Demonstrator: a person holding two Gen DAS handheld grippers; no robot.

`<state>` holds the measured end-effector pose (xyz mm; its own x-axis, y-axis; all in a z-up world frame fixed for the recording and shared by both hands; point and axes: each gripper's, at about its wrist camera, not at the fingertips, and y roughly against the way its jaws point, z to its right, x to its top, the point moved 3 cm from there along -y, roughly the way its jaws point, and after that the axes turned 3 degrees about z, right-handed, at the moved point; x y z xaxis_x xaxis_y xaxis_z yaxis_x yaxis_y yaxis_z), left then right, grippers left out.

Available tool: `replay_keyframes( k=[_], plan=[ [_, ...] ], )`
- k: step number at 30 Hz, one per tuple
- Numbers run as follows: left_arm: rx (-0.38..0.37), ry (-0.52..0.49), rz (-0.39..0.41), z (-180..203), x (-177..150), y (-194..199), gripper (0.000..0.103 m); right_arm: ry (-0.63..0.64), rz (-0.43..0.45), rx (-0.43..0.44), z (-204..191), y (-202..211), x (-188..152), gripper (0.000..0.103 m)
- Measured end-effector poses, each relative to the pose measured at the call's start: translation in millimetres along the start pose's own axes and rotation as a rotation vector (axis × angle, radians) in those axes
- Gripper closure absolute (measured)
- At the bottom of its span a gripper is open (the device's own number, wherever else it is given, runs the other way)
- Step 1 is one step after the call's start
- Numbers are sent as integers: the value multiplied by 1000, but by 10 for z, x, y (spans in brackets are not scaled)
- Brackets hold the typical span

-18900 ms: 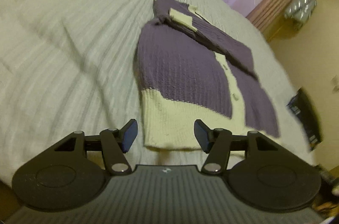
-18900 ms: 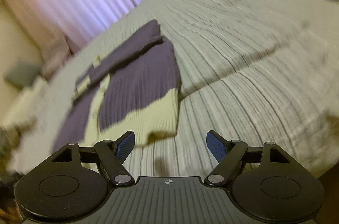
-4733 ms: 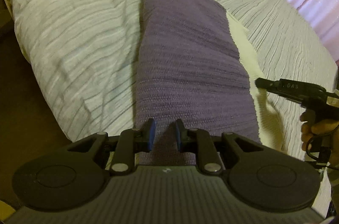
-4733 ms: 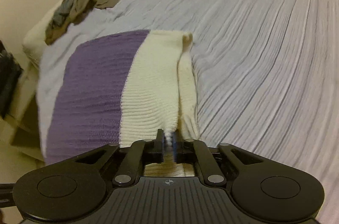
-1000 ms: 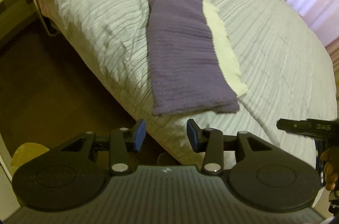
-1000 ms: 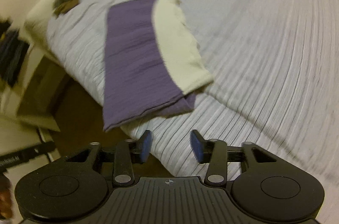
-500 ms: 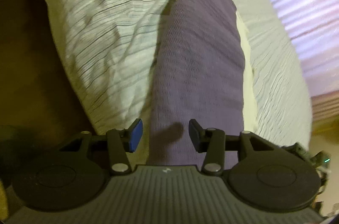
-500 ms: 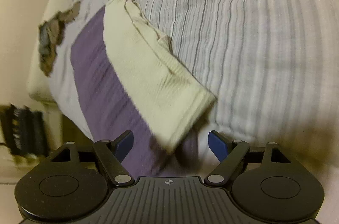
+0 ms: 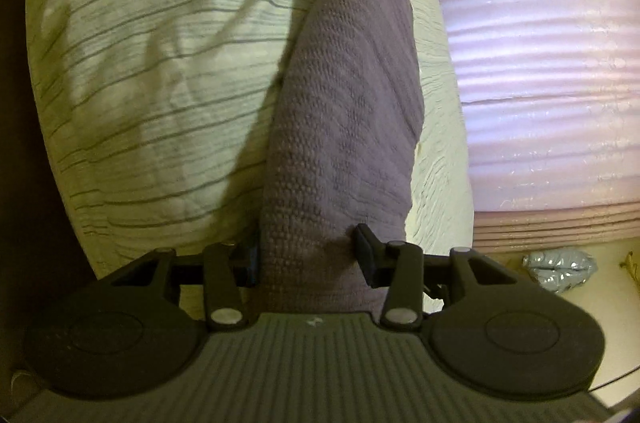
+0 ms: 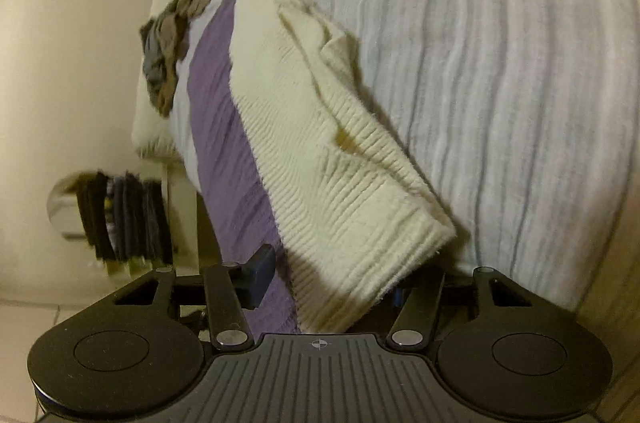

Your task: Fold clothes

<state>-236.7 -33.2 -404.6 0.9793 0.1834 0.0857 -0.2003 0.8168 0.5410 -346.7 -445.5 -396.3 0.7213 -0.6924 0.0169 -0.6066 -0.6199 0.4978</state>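
Purple and cream knit makes up the folded sweater [image 9: 340, 127], which lies in a long strip on the striped bedspread [image 9: 160, 71] near the bed's edge. From the left wrist camera only the purple side of the sweater shows, running away toward the pink curtain [image 9: 540, 83] beyond the bed, with a crumpled silver bag [image 9: 560, 269] on the floor below the curtain. The left gripper [image 9: 306, 259] sits at the near end of the sweater with the purple fabric between its jaws; the jaws are closing, one pad at each edge of the strip, though whether they press it yet is not clear. The right wrist camera shows what the other misses: the cream ribbed hem [image 10: 340, 183] folded over the purple layer, its near corner lifted a little off the bedspread. The right gripper [image 10: 332, 275] straddles that corner, jaws closing, the left pad clear of the cloth and the right pad hidden behind the cream fold. Beyond the sweater a heap of grey-brown clothes [image 10: 168, 51] lies near the far edge of the bed, and dark garments [image 10: 120, 219] hang beside the bed.
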Motion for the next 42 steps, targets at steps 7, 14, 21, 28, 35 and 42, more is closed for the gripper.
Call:
replay_keyframes(
  k=[7, 14, 21, 28, 35, 42],
  plan=[
    [12, -45, 26, 254, -40, 115, 86, 65, -62, -52, -156, 75, 0, 82],
    [27, 96, -19, 470, 70, 184, 86, -69, -93, -88, -309, 272, 87, 82],
    [19, 164, -47, 974, 529, 287, 85, -161, -138, -114, -859, 206, 553, 80],
    [-101, 280, -16, 1317, 1383, 84, 77, -231, -10, -27, -1359, 106, 1278, 79],
    [-106, 496, -43, 974, 2390, -624, 69, -293, 128, -106, -1270, -618, 2035, 79],
    [-140, 497, 4, 909, 2914, -727, 63, -467, 268, -126, -900, -1171, 2340, 57]
  ],
)
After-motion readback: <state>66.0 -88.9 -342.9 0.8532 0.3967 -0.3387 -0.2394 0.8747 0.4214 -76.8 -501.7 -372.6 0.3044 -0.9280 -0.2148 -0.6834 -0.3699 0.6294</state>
